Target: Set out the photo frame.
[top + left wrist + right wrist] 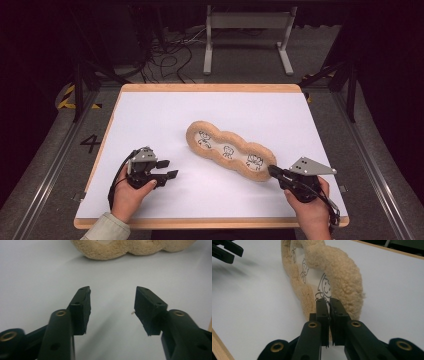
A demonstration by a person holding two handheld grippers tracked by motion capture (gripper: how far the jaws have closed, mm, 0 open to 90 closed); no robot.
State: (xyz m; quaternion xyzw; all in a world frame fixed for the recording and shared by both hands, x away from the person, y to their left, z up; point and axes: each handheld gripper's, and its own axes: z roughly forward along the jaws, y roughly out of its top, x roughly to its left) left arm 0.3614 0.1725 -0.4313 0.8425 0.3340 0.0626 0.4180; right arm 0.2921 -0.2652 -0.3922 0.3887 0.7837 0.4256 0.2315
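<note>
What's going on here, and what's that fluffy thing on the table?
A person sits at a white table with a two-jaw gripper in each hand. The right gripper is pinched shut on the near end of a long, fluffy beige mat, a plush rim around a white middle printed with little cartoon figures. The left gripper has its jaws apart with nothing between them and sits off to the side, a bare stretch of table away from the mat. So one end is gripped and the other hand is free.
</note>
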